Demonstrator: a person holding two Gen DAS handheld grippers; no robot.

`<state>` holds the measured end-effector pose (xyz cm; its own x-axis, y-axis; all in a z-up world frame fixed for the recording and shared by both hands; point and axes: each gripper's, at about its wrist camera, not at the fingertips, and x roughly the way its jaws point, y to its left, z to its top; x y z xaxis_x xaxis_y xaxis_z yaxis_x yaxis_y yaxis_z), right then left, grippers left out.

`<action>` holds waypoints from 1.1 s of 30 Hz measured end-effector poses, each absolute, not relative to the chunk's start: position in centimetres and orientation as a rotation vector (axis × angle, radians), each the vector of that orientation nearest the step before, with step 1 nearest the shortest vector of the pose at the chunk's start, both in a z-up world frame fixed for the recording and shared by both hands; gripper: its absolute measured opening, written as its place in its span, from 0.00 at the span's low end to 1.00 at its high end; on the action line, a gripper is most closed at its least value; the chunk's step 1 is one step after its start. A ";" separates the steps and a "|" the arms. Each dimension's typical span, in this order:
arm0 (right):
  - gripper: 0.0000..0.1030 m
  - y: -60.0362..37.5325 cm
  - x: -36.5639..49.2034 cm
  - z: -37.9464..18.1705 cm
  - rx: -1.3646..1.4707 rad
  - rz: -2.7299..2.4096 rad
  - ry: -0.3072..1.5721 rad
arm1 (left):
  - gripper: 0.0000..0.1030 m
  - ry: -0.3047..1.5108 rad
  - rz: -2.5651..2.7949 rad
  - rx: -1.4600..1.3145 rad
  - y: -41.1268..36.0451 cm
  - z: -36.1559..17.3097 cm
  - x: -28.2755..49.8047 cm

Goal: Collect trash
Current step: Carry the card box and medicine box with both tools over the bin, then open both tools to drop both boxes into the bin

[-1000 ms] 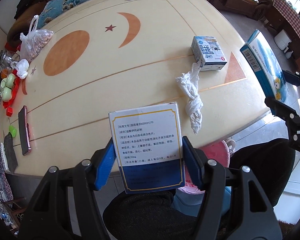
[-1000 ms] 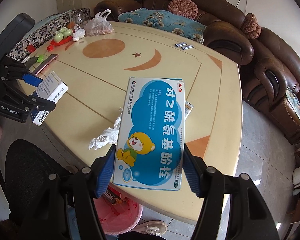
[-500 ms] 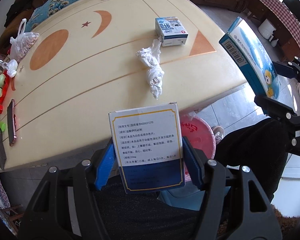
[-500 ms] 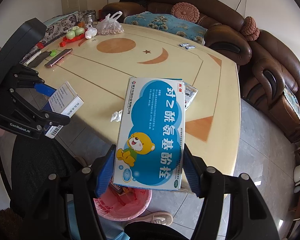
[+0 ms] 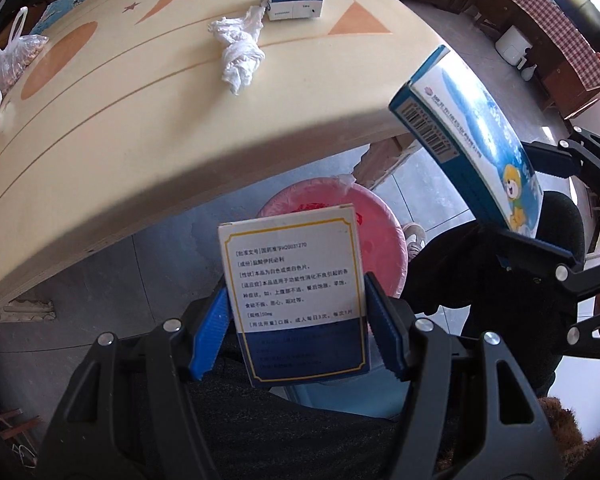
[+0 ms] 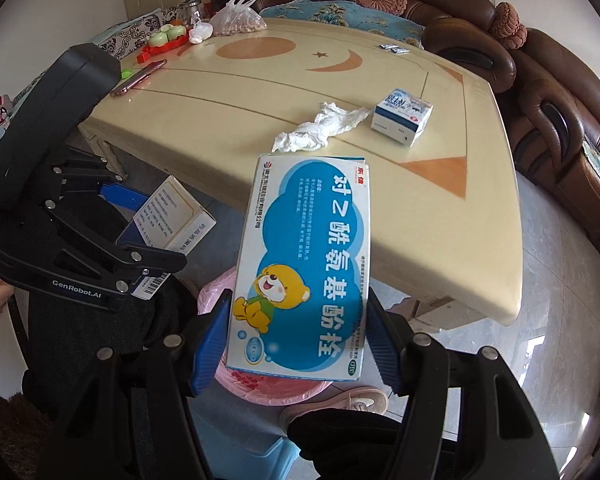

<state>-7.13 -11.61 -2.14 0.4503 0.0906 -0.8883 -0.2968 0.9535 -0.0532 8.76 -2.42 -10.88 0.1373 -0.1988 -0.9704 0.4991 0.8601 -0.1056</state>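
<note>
Held, lower centre of each view: my left gripper (image 5: 296,320) clamped on the white-and-navy box (image 5: 294,292), my right gripper (image 6: 296,336) clamped on the blue bear box (image 6: 304,264). Beyond: pink-lined bin (image 5: 380,228), where I'd centre each box before releasing. Farthest, upper frame, on the table (image 6: 260,120): crumpled tissue (image 6: 320,126), small carton (image 6: 402,116), yet uncollected.
</note>
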 end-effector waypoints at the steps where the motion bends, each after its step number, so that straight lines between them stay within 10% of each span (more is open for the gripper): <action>1: 0.60 -11.6 -7.4 -2.6 -0.213 0.239 1.083 | 0.61 1.350 -0.520 0.264 -2.6 -11.4 8.5; 33: 0.60 -14.7 -5.3 -19.4 -0.032 0.171 1.318 | 0.61 1.635 -0.436 0.079 -3.4 -28.6 8.4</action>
